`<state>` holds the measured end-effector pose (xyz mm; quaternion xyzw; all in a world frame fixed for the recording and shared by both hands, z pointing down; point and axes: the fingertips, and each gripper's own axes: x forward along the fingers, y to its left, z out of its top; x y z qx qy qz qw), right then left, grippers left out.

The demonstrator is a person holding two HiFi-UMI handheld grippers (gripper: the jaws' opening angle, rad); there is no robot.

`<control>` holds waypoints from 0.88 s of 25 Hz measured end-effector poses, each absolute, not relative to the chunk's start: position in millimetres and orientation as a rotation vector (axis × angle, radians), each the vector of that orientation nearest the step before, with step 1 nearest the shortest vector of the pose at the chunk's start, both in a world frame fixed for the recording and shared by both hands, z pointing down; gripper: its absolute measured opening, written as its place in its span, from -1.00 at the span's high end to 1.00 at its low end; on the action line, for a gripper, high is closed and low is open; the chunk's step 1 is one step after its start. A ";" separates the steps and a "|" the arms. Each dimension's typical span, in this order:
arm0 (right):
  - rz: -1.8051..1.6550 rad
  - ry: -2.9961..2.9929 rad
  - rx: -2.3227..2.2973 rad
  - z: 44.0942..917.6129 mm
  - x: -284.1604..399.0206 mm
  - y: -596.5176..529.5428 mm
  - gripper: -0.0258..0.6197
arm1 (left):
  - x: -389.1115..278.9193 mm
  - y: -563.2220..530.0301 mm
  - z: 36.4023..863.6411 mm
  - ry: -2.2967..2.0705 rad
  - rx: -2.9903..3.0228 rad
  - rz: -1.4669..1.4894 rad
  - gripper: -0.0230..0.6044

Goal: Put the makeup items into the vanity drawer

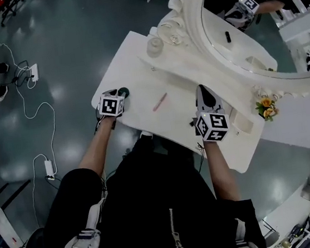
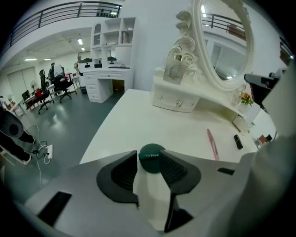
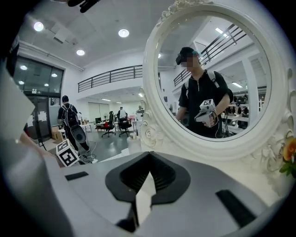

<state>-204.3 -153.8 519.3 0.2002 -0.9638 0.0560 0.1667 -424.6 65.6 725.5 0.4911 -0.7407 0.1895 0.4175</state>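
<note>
Far left of the mirror [image 1: 247, 53], at the white table's [image 1: 130, 62] edge, the left gripper [image 1: 119, 92] points down with its jaws apart, and a round green jar [image 2: 152, 152] sits at their tips, not clearly pinched. A pink pencil [image 1: 160, 101] lies on the table nearer the mirror. Just below the mirror's frame, the right gripper [image 1: 203, 91] hovers with its jaws closed together on nothing.

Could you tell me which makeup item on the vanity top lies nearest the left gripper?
The round dark green one, right at its jaws; the pink stick and small black tube lie farther off.
</note>
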 end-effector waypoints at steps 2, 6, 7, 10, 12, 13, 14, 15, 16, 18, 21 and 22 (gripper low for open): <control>0.160 -2.739 0.599 518.2 -195.9 -159.4 0.90 | -425.9 63.4 732.2 -1.847 1.206 0.477 0.51; 0.190 -2.724 0.639 524.0 -178.9 -158.1 0.90 | -419.8 72.4 739.6 -1.842 1.208 0.495 0.61; 0.199 -2.724 0.647 524.5 -177.0 -158.3 0.90 | -419.6 73.2 739.2 -1.843 1.220 0.507 0.65; 0.192 -2.732 0.661 520.8 -174.6 -164.0 0.90 | -420.5 65.4 736.5 -1.853 1.254 0.524 0.79; 0.190 -2.738 0.671 518.5 -173.4 -165.6 0.90 | -421.0 63.0 735.4 -1.858 1.264 0.531 0.83; 0.194 -2.741 0.678 517.9 -173.0 -165.4 0.90 | -421.6 63.4 734.9 -1.861 1.266 0.529 0.84; 0.198 -2.743 0.684 517.6 -172.6 -165.0 0.90 | -422.3 64.1 733.8 -1.869 1.269 0.523 0.84; 0.202 -2.744 0.688 517.4 -171.9 -164.5 0.90 | -422.7 64.3 731.4 -1.880 1.278 0.510 0.84; 0.204 -2.745 0.692 517.3 -171.1 -164.3 0.90 | -422.3 63.9 727.3 -1.893 1.292 0.492 0.84; 0.207 -2.749 0.699 516.5 -168.9 -164.7 0.90 | -419.8 60.4 714.2 -1.925 1.336 0.460 0.84; 0.211 -2.753 0.722 513.9 -163.8 -166.8 0.90 | -415.1 48.8 682.7 -1.975 1.427 0.409 0.85; 0.210 -2.754 0.732 512.4 -161.5 -167.8 0.90 | -413.1 43.4 670.0 -1.989 1.466 0.384 0.85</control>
